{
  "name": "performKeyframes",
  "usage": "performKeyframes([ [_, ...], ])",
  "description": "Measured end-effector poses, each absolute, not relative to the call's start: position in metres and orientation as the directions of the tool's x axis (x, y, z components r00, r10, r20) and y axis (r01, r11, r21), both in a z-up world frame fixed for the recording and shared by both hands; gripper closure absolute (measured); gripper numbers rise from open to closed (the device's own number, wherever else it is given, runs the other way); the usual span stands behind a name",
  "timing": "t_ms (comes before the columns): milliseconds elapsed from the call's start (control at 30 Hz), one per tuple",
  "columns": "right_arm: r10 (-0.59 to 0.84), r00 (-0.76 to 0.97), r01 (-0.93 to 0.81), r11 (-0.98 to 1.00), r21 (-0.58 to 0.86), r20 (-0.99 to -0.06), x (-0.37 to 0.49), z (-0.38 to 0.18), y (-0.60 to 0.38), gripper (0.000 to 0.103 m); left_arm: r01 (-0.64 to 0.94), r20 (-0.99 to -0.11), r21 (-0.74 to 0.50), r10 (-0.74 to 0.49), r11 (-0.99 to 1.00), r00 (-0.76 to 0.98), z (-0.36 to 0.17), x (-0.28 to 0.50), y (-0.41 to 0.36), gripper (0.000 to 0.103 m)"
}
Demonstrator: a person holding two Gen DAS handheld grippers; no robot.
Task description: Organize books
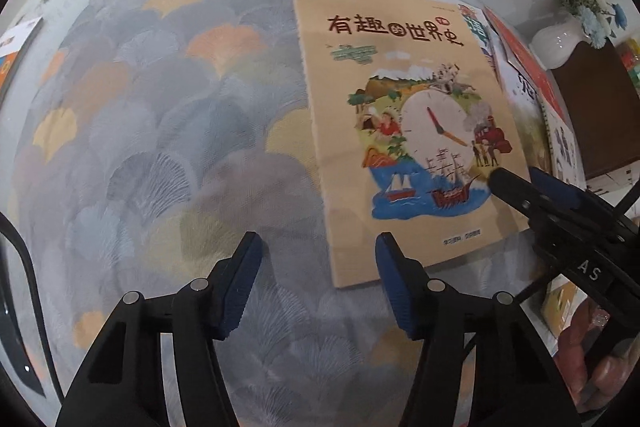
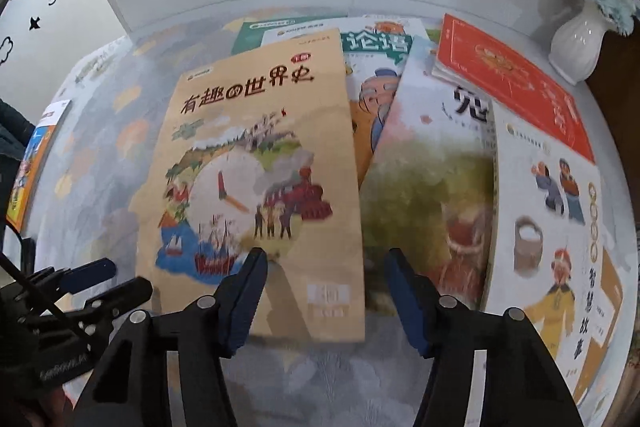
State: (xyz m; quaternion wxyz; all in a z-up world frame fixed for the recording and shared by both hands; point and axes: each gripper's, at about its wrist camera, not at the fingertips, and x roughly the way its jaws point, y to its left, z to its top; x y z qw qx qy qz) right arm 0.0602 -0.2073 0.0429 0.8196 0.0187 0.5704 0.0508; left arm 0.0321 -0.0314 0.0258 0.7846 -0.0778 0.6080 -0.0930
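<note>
A tan book with a clock and ships on its cover [image 1: 400, 115] [image 2: 256, 163] lies flat on the fan-patterned tablecloth [image 1: 160, 107], on top of a spread of other books. My left gripper [image 1: 318, 259] hangs open over the cloth, its right finger by the book's near left corner, nothing between the pads. My right gripper [image 2: 326, 275] is open above the book's near right edge, which lies below the gap between its fingers. Each gripper shows in the other's view: the right gripper [image 1: 516, 179] at the book's right side, the left gripper [image 2: 112, 279] at its left.
Under and beside the tan book lie a green book [image 2: 248, 35], a white-green book [image 2: 432, 163], a red book [image 2: 512, 83] and a white picture book [image 2: 560, 227]. An orange book [image 2: 28, 163] sits at the table's left edge. A white vase [image 2: 576, 39] stands back right, before a white wall panel.
</note>
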Motion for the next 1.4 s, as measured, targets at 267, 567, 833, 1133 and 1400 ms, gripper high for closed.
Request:
performKeyframes([
  [267, 0.215, 0.319, -0.061, 0.977, 0.206, -0.923, 0.054, 0.046, -0.205, 0.052, 0.074, -0.866, -0.464, -0.47, 0.883, 0.169, 0.024, 0.043, -0.021, 0.045],
  [567, 0.337, 0.295, 0.054, 0.928, 0.368, -0.894, 0.027, 0.039, -0.241, 0.051, -0.014, -0.594, -0.797, -0.779, 0.604, 0.203, 0.039, 0.041, 0.022, 0.045],
  [833, 0.332, 0.306, 0.084, 0.924, 0.373, -0.892, 0.029, 0.04, -0.255, 0.05, -0.091, -0.391, -0.92, -0.889, 0.38, 0.239, 0.036, 0.051, 0.023, 0.049],
  [1133, 0.328, 0.289, 0.128, 0.918, 0.375, -0.9, 0.03, 0.032, -0.27, 0.047, 0.002, -0.631, -0.767, -0.755, 0.642, 0.179, 0.033, 0.069, -0.017, 0.072],
  [1400, 0.444, 0.248, 0.193, 0.848, 0.493, -0.861, 0.034, 0.018, -0.292, 0.047, -0.071, -0.58, -0.814, -0.803, 0.576, 0.136, 0.009, 0.087, -0.011, 0.072],
])
